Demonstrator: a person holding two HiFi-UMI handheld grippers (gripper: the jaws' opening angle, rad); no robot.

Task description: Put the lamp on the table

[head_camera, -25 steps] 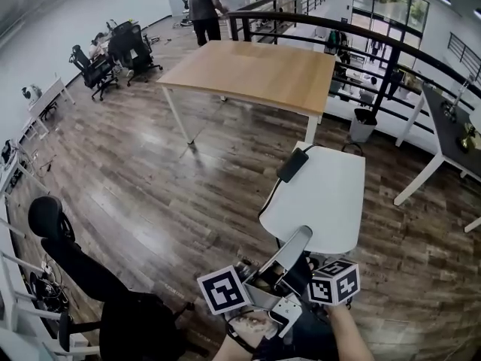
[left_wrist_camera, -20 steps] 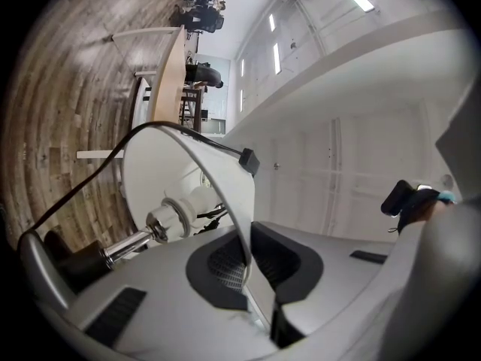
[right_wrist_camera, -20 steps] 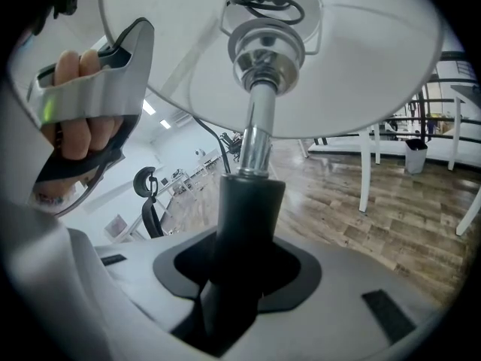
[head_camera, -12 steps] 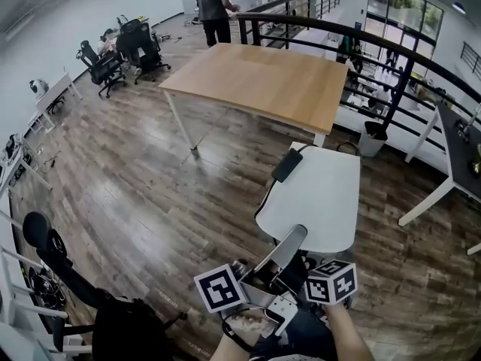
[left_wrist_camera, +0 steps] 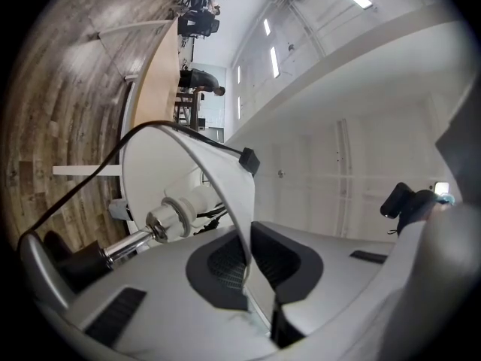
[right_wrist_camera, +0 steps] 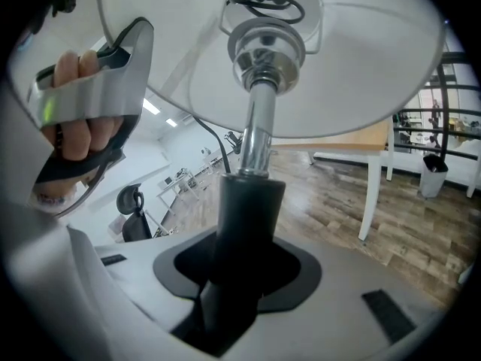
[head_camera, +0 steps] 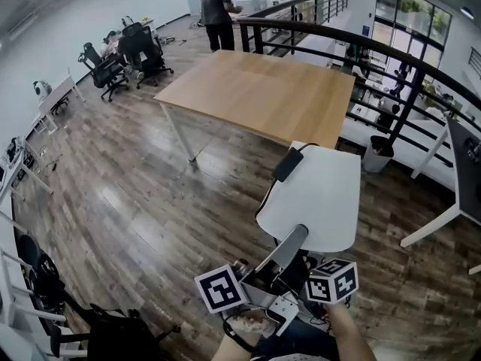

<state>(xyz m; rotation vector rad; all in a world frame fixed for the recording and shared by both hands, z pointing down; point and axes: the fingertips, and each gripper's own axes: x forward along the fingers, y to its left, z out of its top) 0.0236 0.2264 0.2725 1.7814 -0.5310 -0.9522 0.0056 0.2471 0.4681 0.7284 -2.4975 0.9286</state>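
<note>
The left claw (left_wrist_camera: pixel 246 260) pinches the lamp (head_camera: pixel 319 194) by its thin shade rim, the right claw (right_wrist_camera: pixel 239 273) by its black stem. The lamp juts ahead of both, with the worktop (head_camera: pixel 259 96) well beyond. The rim may slip or buckle, and the dangling cord (head_camera: pixel 267 197) may snag.

Lamp shade (head_camera: pixel 319 194): white, matt, smooth. Lamp stem (right_wrist_camera: pixel 255 138): chrome metal, glossy; black sleeve (right_wrist_camera: pixel 244 216) matt. Table top (head_camera: pixel 263 96) at 12 o'clock: pale wood. Floor (head_camera: pixel 150 194): dark wood planks, glossy.

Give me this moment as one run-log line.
lamp: held, not yet placed | left gripper: shut on lampshade rim | right gripper: shut on black stem | wooden table: ahead
</note>
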